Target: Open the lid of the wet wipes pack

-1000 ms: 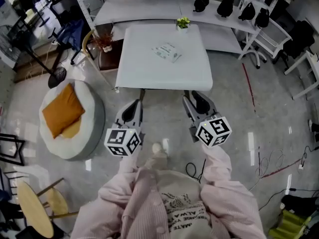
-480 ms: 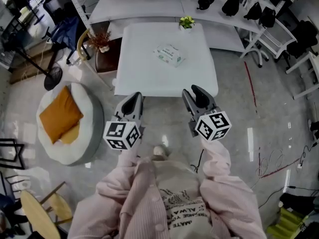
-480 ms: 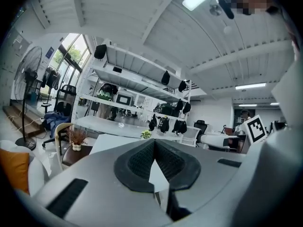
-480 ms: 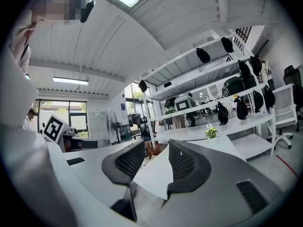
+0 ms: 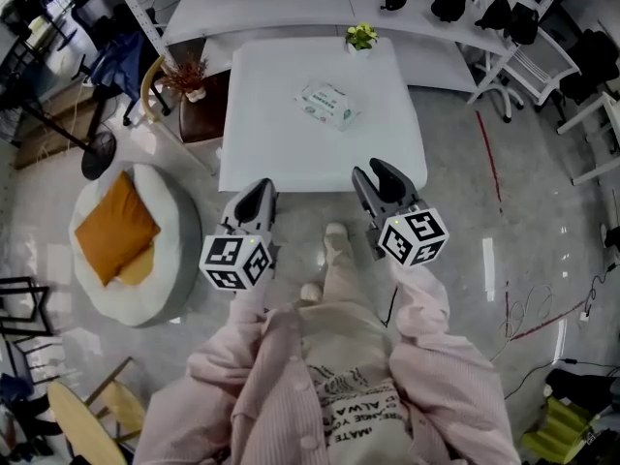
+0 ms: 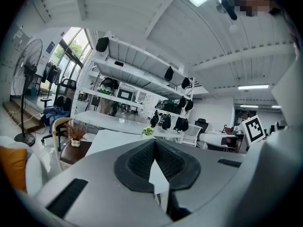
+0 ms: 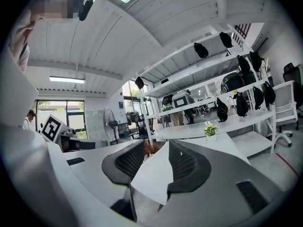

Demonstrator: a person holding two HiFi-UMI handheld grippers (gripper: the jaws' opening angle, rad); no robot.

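Well, the left gripper (image 6: pixel 153 144) has its jaws pressed together at the tips with nothing between them; only a sliver of white table shows behind the pads. The right gripper (image 7: pixel 156 144) has its jaws parted by a modest gap and is likewise empty. Neither is near the work. The wet wipes pack (image 5: pixel 327 105) lies flat toward the far right of the white table (image 5: pixel 281 148), well apart from both grippers, which hang over the floor just short of the table's near edge. The step in hand looks to be the approach. To do it well, I would bring both grippers forward over that edge and part the left jaws before arrival. One gripper could then pin the pack's body down while the other catches the lid's free lip. Which side that lip is on is too small to tell from here, so it wants checking up close. Keep clear of the small potted plant (image 5: pixel 360 37) at the far edge. Both pink-sleeved forearms (image 5: pixel 422 308) reach forward roughly parallel, jaws pointing toward the table, the right a shade further ahead.
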